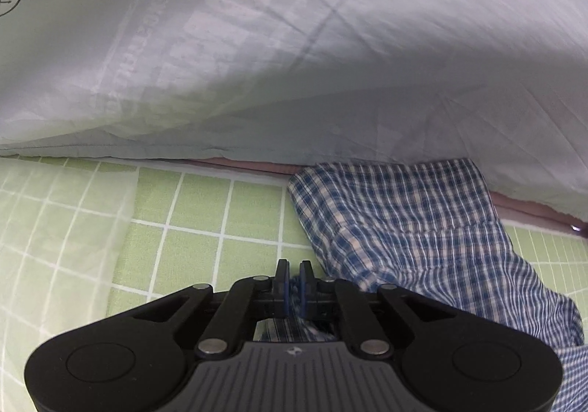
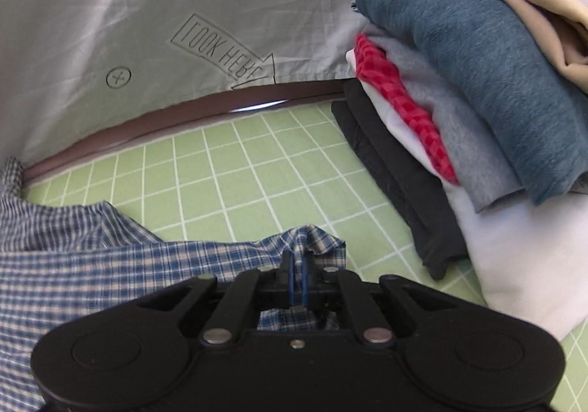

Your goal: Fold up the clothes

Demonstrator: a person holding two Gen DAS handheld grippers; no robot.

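Note:
A blue and white checked shirt [image 1: 411,217] lies on the green gridded surface [image 1: 205,213]. My left gripper [image 1: 293,274] is shut on an edge of the shirt, with cloth bunched between its fingers. In the right wrist view the same shirt [image 2: 92,265] spreads to the left. My right gripper [image 2: 297,265] is shut on another edge of it, and a fold of cloth stands up over its fingertips. Both grippers sit low, close to the surface.
A white printed sheet [image 1: 294,44] hangs at the back, also in the right wrist view [image 2: 147,26]. A brown rail [image 2: 183,118] runs along the far edge. A stack of folded clothes [image 2: 477,100] stands at the right on the green surface [image 2: 239,173].

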